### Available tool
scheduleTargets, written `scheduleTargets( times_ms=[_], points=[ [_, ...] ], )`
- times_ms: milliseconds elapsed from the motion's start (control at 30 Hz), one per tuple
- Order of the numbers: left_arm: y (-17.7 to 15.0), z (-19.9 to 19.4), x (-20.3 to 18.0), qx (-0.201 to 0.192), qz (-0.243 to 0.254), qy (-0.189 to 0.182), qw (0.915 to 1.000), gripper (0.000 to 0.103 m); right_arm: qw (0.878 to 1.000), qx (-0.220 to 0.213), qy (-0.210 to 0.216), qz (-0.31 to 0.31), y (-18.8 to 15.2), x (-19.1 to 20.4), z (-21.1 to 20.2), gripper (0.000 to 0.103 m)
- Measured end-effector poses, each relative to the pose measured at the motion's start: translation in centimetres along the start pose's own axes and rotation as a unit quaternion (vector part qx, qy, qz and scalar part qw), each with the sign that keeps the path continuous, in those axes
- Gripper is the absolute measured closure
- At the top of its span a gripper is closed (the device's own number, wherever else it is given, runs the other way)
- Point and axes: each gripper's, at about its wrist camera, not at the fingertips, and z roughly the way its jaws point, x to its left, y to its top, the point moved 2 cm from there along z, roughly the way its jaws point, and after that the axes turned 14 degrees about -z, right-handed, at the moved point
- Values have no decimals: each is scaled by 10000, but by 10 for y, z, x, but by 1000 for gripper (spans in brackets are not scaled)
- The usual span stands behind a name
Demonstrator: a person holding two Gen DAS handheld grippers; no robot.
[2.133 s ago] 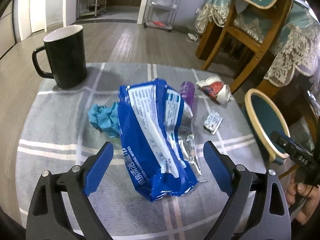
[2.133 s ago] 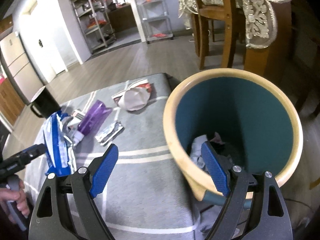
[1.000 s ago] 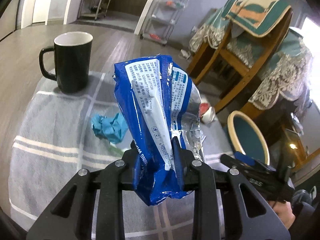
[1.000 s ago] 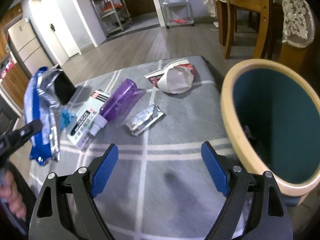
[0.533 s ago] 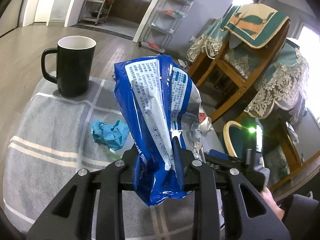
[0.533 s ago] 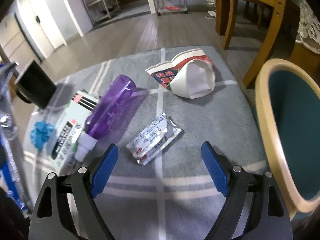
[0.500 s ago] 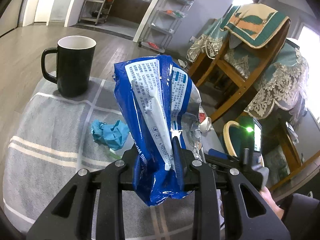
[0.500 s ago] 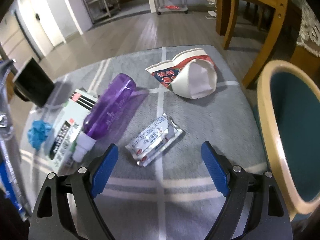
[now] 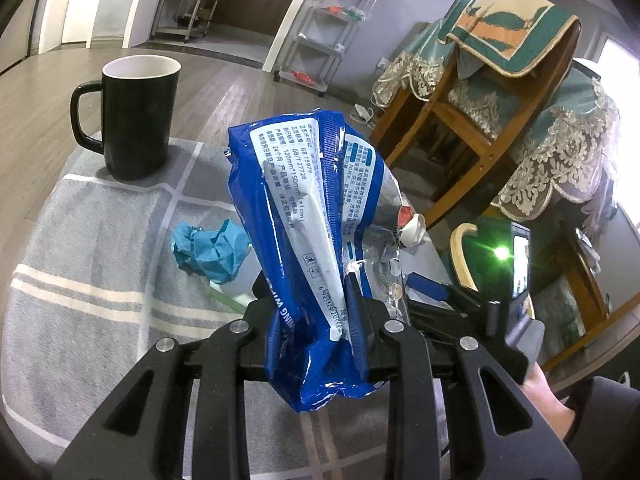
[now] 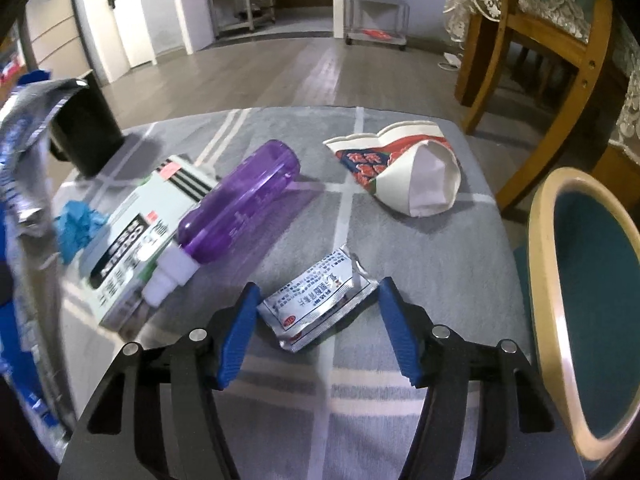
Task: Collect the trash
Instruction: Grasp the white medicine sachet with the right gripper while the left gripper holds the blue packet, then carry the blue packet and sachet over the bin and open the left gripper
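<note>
**Right gripper closing in on the foil sachet; left already loaded**

Desk [image 10: 400,240] first: low, under a grey cloth with pale stripes. Teal bin [image 10: 580,300] with a pale rim stands off its right edge, mouth open, well within reach of the right hand.

Left gripper [image 9: 316,320] is shut narrow on a big blue-and-white wrapper [image 9: 304,208], held upright and clear of the cloth. Crumpled, foil lining showing on one side, printed panel facing the camera. Looks light and floppy.

On the cloth, biggest down: black mug [image 9: 138,116] at the far left corner, not trash by the look of it. A white-and-green carton [image 10: 140,248] lying flat. A purple bottle [image 10: 240,216] on its side, white cap toward the viewer, resting partly on the carton. A crushed paper cup [image 10: 404,172] with red print at the far right. A ball of teal paper [image 9: 210,250] by the carton.

Smallest, and the one that matters: a silver foil sachet [image 10: 318,300], flat on the cloth. It sits between the blue pads of the right gripper [image 10: 318,320], a little ahead of the tips. Long axis runs diagonally, near-left to far-right, so the jaws span it roughly lengthwise. The jaws have just been closing and stand half-wide; pads not yet touching the foil. My guess: thin and flat, it may buckle or slide rather than lift.
</note>
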Motion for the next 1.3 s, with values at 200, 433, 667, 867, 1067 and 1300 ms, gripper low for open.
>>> scheduleTargets(
  times_ms=[200,433,667,867,1067,1300],
  points=[
    [-3,5,-1,54,92,47,9999,76,9995,-174,157,205,-21,-5,-27,41],
    [-7,7,-4,85,169,88,9998,76,9985,-497,113,179,-37,-16,-79,41],
    [-9,6,-8,74,280,55,9996,76,9960,-871,-44,196,-44,-33,-126,41],
    [-10,2,-18,92,345,-105,9993,76,9924,-1169,-110,379,-53,-46,-153,41],
    [-8,1,-43,132,545,-311,9979,76,9868,-1419,-190,763,-60,-67,-172,41],
    [-10,13,-75,291,730,-489,9957,76,9802,-1558,-355,1171,-65,-91,-178,41]
  ],
)
